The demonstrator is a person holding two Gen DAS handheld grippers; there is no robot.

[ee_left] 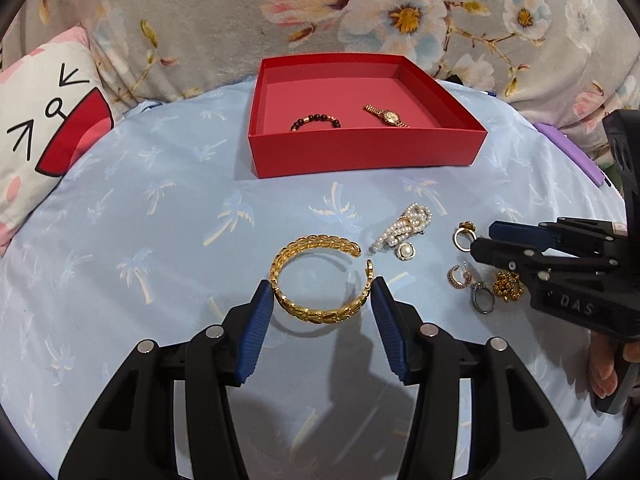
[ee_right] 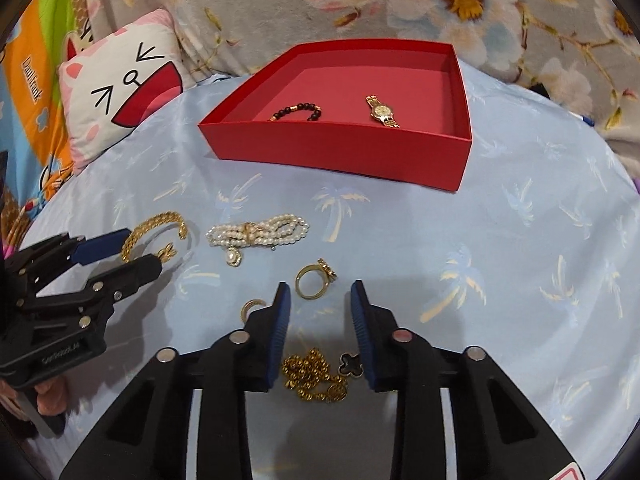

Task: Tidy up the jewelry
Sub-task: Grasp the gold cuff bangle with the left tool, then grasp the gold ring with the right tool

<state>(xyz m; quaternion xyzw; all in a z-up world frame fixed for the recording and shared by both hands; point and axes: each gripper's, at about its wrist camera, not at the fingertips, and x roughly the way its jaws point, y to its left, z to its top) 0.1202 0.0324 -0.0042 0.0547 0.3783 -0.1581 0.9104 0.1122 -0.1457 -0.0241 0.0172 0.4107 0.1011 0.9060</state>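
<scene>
A red box (ee_left: 360, 158) (ee_right: 340, 150) holds a dark bead bracelet (ee_left: 316, 121) (ee_right: 298, 111) and a gold watch (ee_left: 386, 115) (ee_right: 382, 111). A gold leaf bangle (ee_left: 320, 278) (ee_right: 154, 236) lies on the blue cloth. My left gripper (ee_left: 322, 292) (ee_right: 142, 252) is open with its pads on either side of the bangle. A pearl bracelet (ee_left: 404, 226) (ee_right: 258, 232), a gold ring (ee_left: 464, 234) (ee_right: 314, 280), small rings (ee_left: 460, 278) and a gold chain (ee_left: 508, 286) (ee_right: 314, 376) lie to the right. My right gripper (ee_right: 320, 308) (ee_left: 482, 240) is open above the chain, just short of the ring.
A cartoon-face pillow (ee_left: 44, 132) (ee_right: 120, 92) lies at the left. A floral blanket (ee_left: 360, 8) rises behind the box. A purple object (ee_left: 572, 152) sits at the right edge of the cloth.
</scene>
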